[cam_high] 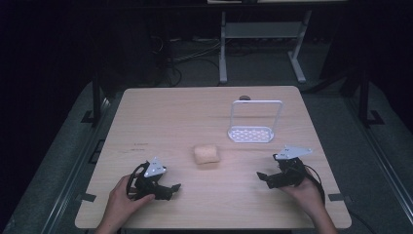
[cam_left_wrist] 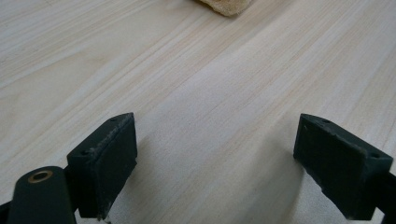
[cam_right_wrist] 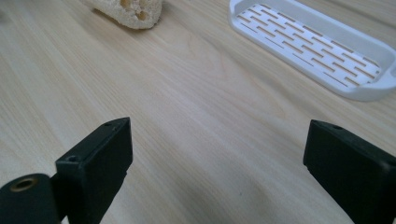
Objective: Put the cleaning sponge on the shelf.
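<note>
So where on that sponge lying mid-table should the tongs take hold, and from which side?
Probably across the middle of the sponge, at its shorter width, coming down from above. It lies flat and apart from the white rack, so its sides are free. The left tongs, open, look slightly nearer than the right tongs.

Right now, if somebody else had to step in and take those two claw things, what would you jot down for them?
Left gripper: open, holding nothing, low over the table near its front edge.
Right gripper: open, holding nothing, low at the front right.
Sponge: lies loose mid-table between the two grippers, untouched.
White slotted tray, with its tall handle, stands behind the sponge, to the right; nothing in it.
Done: nothing yet.
Left: probably grasp the sponge and place it in the tray.
</note>
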{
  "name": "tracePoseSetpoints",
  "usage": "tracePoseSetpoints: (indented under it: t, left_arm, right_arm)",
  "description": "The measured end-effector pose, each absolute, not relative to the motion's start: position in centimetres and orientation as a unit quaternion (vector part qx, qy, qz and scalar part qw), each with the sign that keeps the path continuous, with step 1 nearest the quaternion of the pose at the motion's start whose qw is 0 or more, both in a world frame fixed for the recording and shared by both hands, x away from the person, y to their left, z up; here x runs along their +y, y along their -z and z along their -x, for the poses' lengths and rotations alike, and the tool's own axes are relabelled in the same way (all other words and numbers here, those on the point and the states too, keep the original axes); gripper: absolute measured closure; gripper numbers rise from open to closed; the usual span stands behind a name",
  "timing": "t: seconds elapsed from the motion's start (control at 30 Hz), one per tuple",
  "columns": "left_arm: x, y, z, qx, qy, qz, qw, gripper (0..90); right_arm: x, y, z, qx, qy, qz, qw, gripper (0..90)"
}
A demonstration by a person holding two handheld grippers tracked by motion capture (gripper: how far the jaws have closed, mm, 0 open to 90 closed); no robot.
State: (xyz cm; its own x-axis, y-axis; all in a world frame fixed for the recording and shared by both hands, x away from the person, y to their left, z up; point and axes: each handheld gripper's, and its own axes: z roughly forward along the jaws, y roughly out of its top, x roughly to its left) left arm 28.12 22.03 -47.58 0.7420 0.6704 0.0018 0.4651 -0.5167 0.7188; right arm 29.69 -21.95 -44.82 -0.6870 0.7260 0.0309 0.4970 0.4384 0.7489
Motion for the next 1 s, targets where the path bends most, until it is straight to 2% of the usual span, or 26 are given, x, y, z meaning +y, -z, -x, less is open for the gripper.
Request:
tracePoseSetpoints:
  t: [1.0]
  left_arm:
    - [22.0,47.6,-28.1,0.33,-0.141,-0.859,0.364,12.9]
  right_arm:
    - [-19.1,43.0,-31.9,0.849,-0.401,-0.316,0.134,8.2]
